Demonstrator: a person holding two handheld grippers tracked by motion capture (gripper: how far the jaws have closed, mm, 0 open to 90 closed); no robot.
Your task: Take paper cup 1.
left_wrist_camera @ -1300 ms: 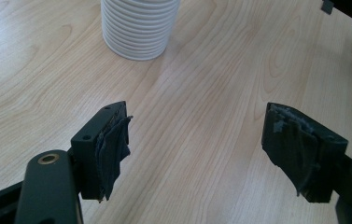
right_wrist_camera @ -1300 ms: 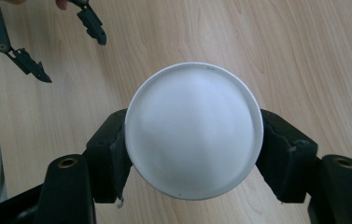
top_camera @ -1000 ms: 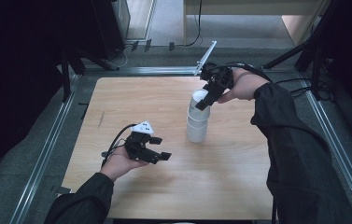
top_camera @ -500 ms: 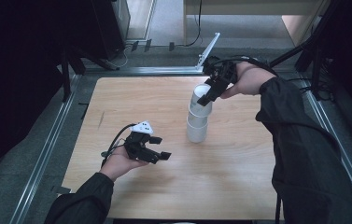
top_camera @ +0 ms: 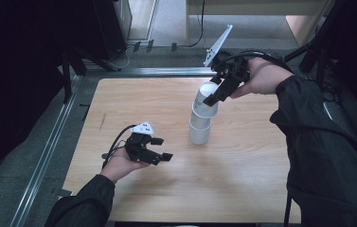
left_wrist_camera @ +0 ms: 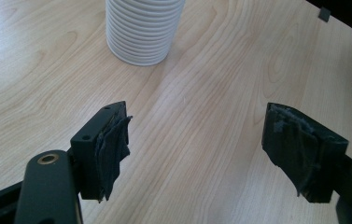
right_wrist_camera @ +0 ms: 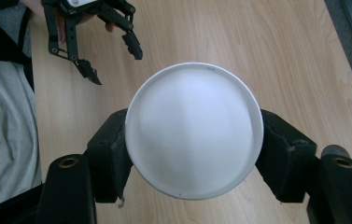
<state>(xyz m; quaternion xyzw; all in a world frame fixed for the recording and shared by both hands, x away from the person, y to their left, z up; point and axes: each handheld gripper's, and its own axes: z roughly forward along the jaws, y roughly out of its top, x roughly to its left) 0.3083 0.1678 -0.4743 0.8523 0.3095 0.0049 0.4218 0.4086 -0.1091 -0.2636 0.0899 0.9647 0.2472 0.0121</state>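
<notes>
Top cup (top_camera: 206,97) now lifted, tilted, clamped in right tool (top_camera: 212,100); left tool (top_camera: 163,148) spread wide.

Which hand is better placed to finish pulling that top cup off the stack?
Right. The right gripper is already clamped on the top cup of the stack. The left gripper sits open on the table, apart from the stack.

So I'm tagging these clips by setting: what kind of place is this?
Probably a lab or recording workspace, not a home: a bare wooden table edged by metal rails, cables on the floor beyond it, and handheld grippers, the right gripper gripping the top of stacked white cups.
</notes>
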